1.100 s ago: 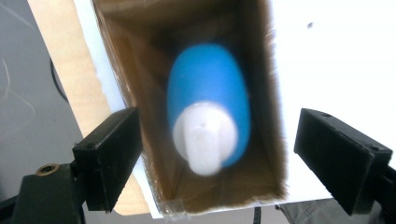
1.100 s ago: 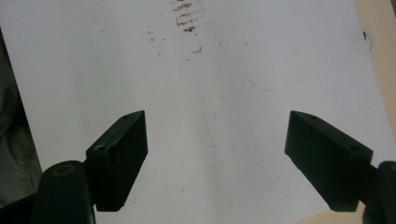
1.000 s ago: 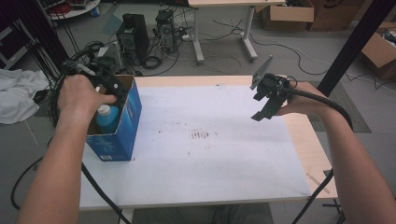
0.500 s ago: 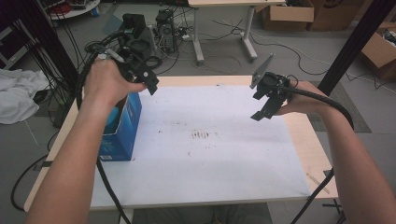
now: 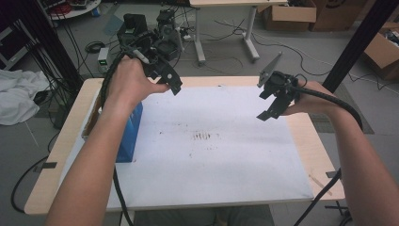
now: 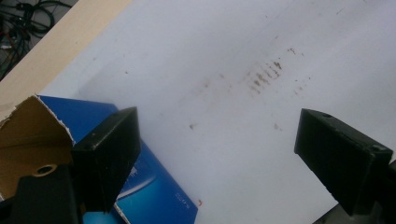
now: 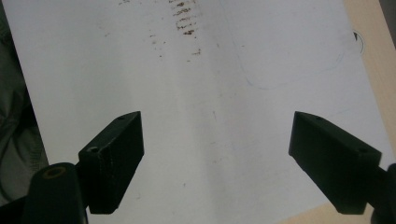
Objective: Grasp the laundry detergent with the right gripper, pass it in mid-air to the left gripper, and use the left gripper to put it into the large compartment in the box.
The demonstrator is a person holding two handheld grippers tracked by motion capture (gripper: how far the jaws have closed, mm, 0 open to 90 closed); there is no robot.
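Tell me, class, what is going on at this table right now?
A person holds a two-jaw gripper in each hand above a white sheet on the table. The left gripper hangs open and empty beside an open blue box at the table's left side. The right gripper, whose jaws have just been opening, hangs over the sheet's right part, with nothing between them.

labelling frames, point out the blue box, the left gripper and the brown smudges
blue box (image 5: 128,139), high view, its blue side wall
left gripper (image 5: 173,85), high view, between its fingertips
brown smudges (image 6: 265,74), left gripper view, middle of the streaks
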